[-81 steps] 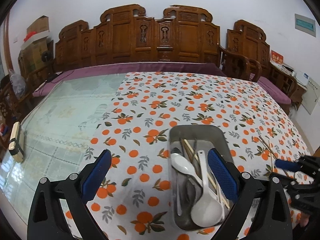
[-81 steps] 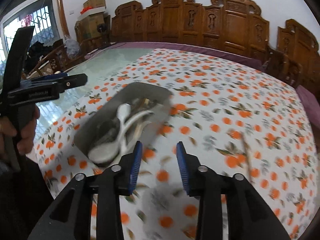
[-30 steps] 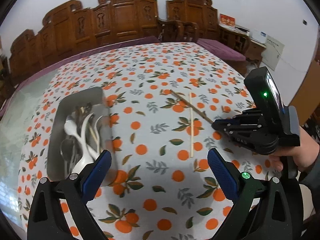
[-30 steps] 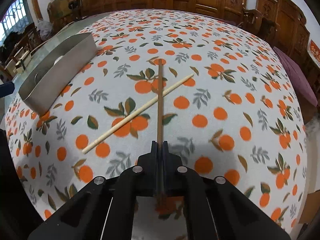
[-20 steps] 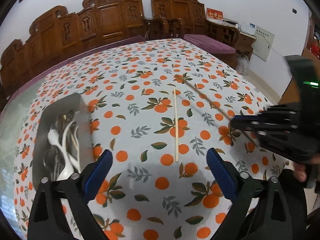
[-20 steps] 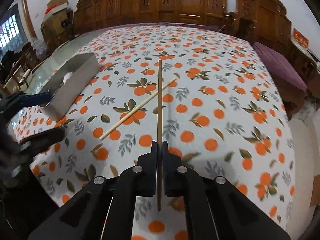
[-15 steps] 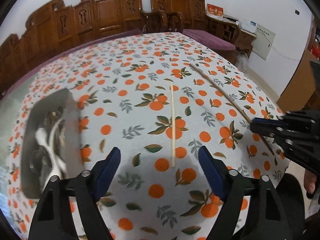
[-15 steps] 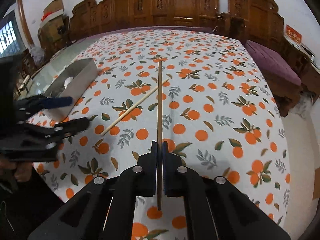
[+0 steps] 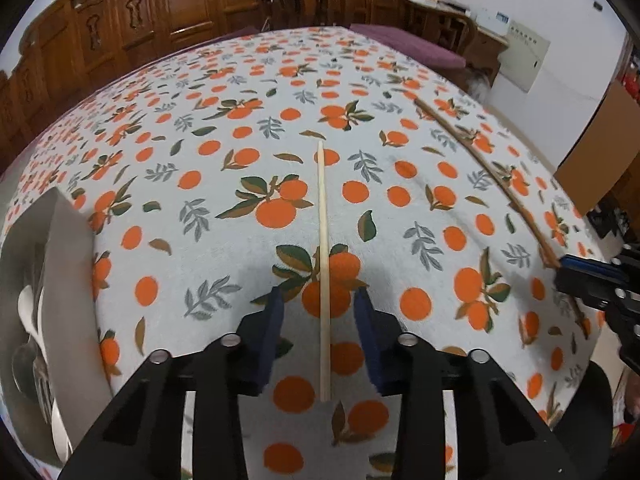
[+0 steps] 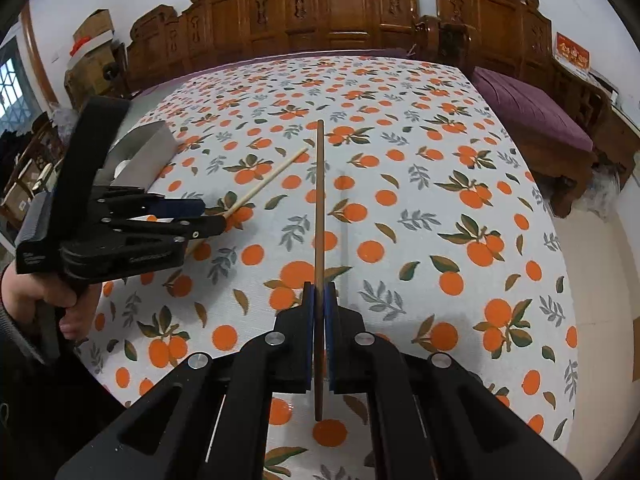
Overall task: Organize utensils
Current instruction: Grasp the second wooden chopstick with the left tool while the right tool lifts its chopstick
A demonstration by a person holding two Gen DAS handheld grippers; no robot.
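A pale chopstick (image 9: pixel 322 256) lies on the orange-print cloth, its near end between the blue pads of my left gripper (image 9: pixel 318 300), which is open around it, pads apart from it. It also shows in the right wrist view (image 10: pixel 267 182). My right gripper (image 10: pixel 319 296) is shut on a dark brown chopstick (image 10: pixel 319 200) and holds it level above the cloth, pointing away. In the left wrist view that chopstick (image 9: pixel 486 168) runs to the right gripper (image 9: pixel 576 268). The metal utensil tray (image 9: pixel 66 280) with spoons sits at the left.
Carved wooden chairs (image 10: pixel 340 8) line the far side of the table. The table's right edge drops to a purple bench (image 10: pixel 532 108). The left gripper and hand (image 10: pixel 100 220) sit left of the held chopstick. The tray (image 10: pixel 148 148) stands behind them.
My left gripper has come down over the pale chopstick and narrowed its jaws around it. My right gripper has lifted the dark chopstick off the cloth and still holds it.
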